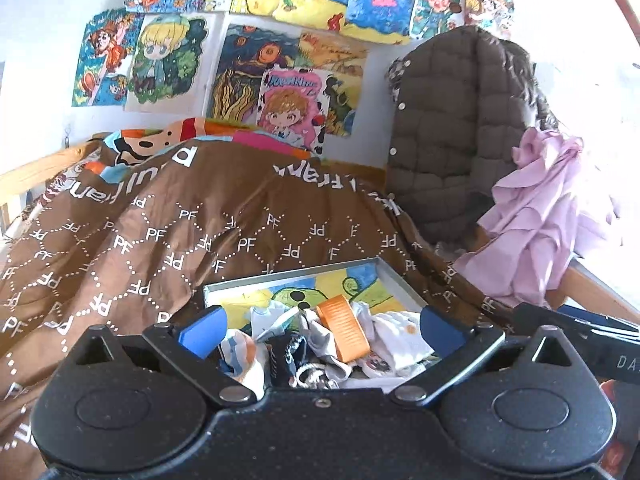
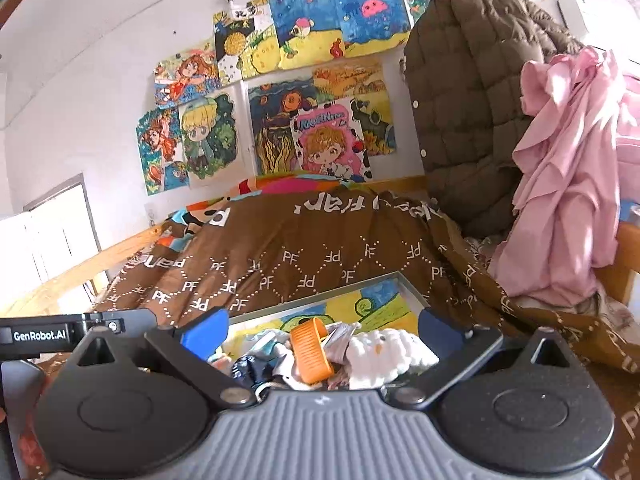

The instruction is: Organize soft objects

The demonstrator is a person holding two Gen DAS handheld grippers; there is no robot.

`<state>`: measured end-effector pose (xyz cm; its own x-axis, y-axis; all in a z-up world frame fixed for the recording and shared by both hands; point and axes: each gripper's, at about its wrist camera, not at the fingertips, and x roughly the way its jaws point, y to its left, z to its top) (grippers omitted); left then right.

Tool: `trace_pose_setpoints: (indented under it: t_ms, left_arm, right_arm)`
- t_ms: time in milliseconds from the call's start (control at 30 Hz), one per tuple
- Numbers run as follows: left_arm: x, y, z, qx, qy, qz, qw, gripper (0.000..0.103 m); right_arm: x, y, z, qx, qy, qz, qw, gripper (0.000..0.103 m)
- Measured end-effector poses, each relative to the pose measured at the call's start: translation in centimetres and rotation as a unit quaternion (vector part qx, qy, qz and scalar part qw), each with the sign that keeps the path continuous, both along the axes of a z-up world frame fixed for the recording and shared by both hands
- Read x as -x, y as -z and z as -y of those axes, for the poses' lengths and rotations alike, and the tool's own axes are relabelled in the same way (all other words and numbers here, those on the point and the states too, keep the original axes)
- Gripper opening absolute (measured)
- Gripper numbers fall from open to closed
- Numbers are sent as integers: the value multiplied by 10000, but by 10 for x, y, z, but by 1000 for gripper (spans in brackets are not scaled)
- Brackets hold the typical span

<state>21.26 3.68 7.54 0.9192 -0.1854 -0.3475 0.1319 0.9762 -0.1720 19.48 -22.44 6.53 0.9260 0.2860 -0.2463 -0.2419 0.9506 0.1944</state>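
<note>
A brown quilt (image 1: 224,216) printed with white "PF" letters covers the bed — a wooden rail (image 2: 120,250) runs along its far side. Colourful drawings (image 2: 320,92) crowd the white wall. A quilted brown jacket (image 1: 452,128) hangs beside a pink cloth (image 2: 568,184) — touching it.

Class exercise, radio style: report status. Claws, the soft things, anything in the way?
Left claw open, empty. Right claw open, empty. Socks piled on framed picture on bed. Orange clip lies atop pile.
</note>
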Motion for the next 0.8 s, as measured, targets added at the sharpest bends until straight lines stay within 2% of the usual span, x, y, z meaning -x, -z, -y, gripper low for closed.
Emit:
trace_pose_setpoints:
  t_ms: [400, 600, 800]
  left_arm:
    - [88, 16, 14, -556, 125, 79, 9983, 102]
    - [115, 34, 13, -440, -36, -29, 9990, 102]
    - [128, 42, 19, -644, -70, -129, 9978, 102]
  right_arm:
    - [73, 1, -14, 212, -155, 147, 9995, 103]
    - [103, 8, -14, 317, -155, 177, 9992, 103]
    - [122, 17, -14, 463, -133, 101, 9988, 103]
